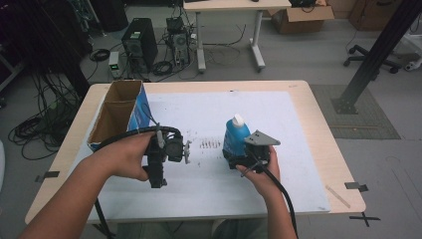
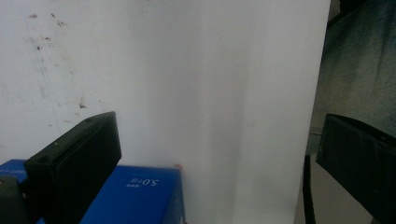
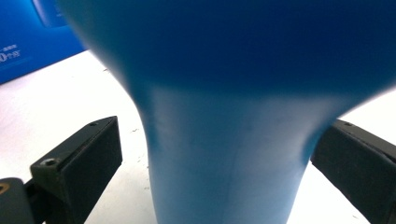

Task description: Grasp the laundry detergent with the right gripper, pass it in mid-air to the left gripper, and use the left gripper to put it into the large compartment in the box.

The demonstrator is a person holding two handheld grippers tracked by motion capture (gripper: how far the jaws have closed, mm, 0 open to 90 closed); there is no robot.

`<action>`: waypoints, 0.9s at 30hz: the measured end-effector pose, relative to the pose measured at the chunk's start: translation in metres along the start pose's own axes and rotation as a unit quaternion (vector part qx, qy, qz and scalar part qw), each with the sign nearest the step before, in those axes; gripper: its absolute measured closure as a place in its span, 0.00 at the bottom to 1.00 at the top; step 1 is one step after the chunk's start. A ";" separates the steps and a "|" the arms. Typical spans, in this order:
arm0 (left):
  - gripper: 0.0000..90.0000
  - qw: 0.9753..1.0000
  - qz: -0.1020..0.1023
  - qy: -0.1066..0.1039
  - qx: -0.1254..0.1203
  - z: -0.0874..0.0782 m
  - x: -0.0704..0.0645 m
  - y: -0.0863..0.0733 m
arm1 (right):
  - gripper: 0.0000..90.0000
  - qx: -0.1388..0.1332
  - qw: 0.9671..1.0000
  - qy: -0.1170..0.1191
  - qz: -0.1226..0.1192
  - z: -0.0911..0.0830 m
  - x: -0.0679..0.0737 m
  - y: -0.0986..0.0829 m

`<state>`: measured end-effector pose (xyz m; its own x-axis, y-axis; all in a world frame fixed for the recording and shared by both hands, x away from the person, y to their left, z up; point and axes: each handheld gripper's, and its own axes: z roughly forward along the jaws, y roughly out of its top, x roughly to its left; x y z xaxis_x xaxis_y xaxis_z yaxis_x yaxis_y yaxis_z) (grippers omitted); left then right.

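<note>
Right gripper (image 1: 239, 160) sits low at the blue bottle (image 1: 235, 135), which stands upright mid-mat (image 1: 278, 149); its jaws are spread either side of the narrow waist, not yet pinching. Left gripper (image 1: 185, 151), jaws apart, holds nothing beside the open box (image 1: 117, 117) at the table's left edge.

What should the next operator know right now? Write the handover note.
Right gripper: jaws open on either side of the blue bottle; in the right gripper view a gap shows at the left jaw, so no grip yet.
Left gripper: open, holds nothing, over the white mat near the box.
Bottle: upright mid-mat, white cap on.
Box: open, at the table's left edge; its inside looks empty.
Done: right gripper lined up on the bottle.
Left: probably close on the bottle, lift, and move it, perhaps into the box.
</note>
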<state>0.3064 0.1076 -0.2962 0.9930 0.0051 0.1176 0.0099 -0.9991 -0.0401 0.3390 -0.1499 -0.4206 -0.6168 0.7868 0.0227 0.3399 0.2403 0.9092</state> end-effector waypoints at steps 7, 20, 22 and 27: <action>0.00 1.000 -0.002 0.000 -0.003 0.001 0.000 -0.002 | 0.02 -0.018 1.000 -0.013 0.001 0.000 0.004 0.000; 0.00 1.000 -0.004 0.003 -0.004 0.000 0.000 -0.005 | 0.16 -0.029 0.999 -0.026 0.005 0.001 0.008 -0.002; 0.00 1.000 -0.004 0.002 -0.003 0.001 0.000 -0.005 | 0.19 -0.030 0.999 -0.026 0.007 0.002 0.008 -0.002; 0.00 1.000 -0.006 0.002 -0.003 0.002 0.001 -0.004 | 0.22 -0.031 0.999 -0.024 0.005 0.003 0.009 -0.002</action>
<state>0.3079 0.1118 -0.2976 0.9923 0.0167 0.1227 0.0208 -0.9993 -0.0323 0.3345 -0.1414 -0.4234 -0.5789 0.8153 0.0126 0.2996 0.1983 0.9332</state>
